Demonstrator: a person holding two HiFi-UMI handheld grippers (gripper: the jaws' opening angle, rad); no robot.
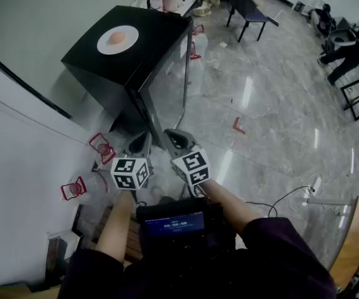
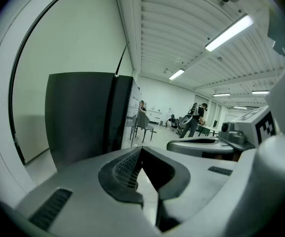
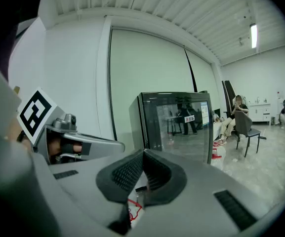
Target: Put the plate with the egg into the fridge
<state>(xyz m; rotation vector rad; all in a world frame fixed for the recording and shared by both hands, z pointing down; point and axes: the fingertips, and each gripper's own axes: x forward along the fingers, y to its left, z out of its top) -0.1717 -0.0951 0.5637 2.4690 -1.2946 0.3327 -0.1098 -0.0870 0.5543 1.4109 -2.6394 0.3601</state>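
Note:
A white plate (image 1: 117, 40) with a brown egg (image 1: 117, 38) on it sits on top of a small black fridge (image 1: 126, 61). The fridge's glass door (image 1: 170, 86) is closed. Both grippers are held side by side in front of the fridge, well short of it. My left gripper (image 1: 139, 143) is shut with nothing in it, and the fridge's dark side (image 2: 80, 115) fills its view. My right gripper (image 1: 176, 137) is shut and empty too, facing the glass door (image 3: 179, 125).
Water jugs with red handles (image 1: 102, 147) stand on the floor by the wall left of the grippers, and more stand behind the fridge (image 1: 195, 42). A dark chair (image 1: 247, 8) stands further back. A cable (image 1: 291, 195) runs across the floor at the right.

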